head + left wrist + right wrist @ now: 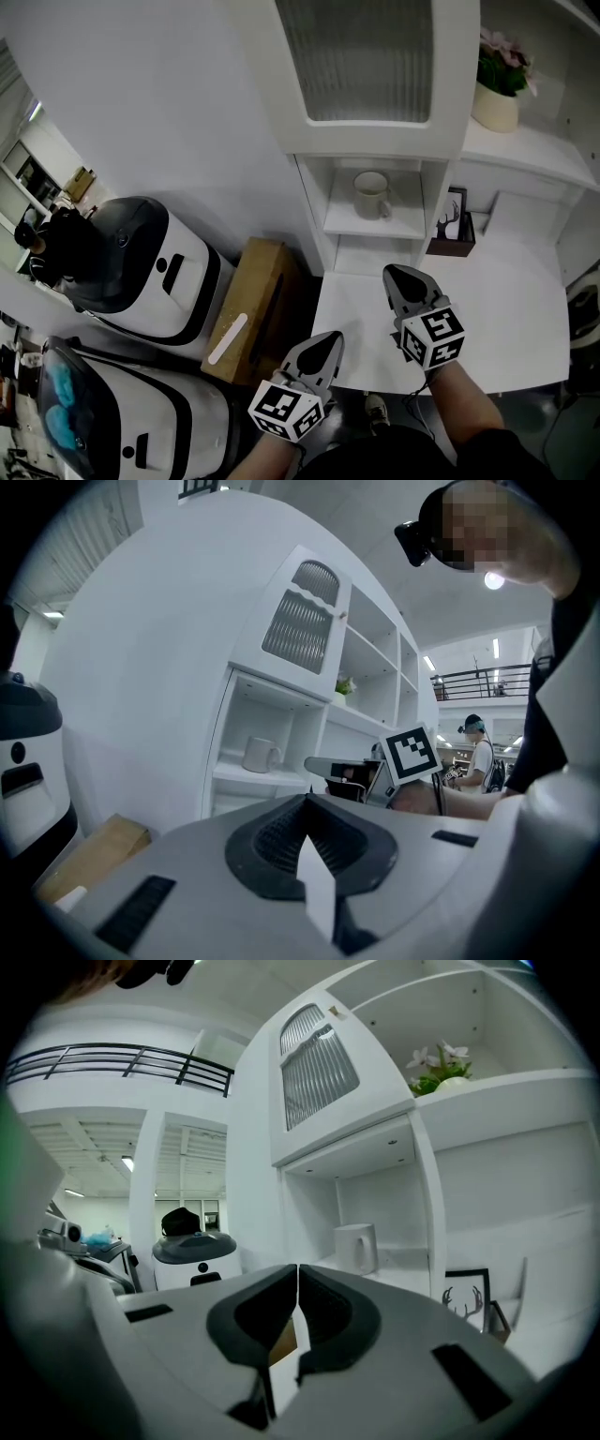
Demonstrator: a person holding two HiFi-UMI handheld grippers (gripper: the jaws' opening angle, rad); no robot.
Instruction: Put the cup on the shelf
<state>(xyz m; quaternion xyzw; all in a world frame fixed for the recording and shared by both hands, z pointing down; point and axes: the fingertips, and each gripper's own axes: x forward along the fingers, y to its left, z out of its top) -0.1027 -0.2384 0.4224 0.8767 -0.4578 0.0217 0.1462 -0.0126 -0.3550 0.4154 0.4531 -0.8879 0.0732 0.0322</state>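
the white ceramic mug [372, 195] stands upright on the white cabinet's open shelf [348, 224], handle to the right. the left gripper [322, 349] hangs low off the white counter's [511, 314] edge, jaws pressed together on nothing. the right gripper [401, 278] hovers over the counter below the shelf, jaws together and empty, well apart from the mug.

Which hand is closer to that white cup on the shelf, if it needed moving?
Right, probably. The right gripper hangs over the counter in front of the cup; the left gripper sits farther back, off the counter's edge. Both are shut and empty.
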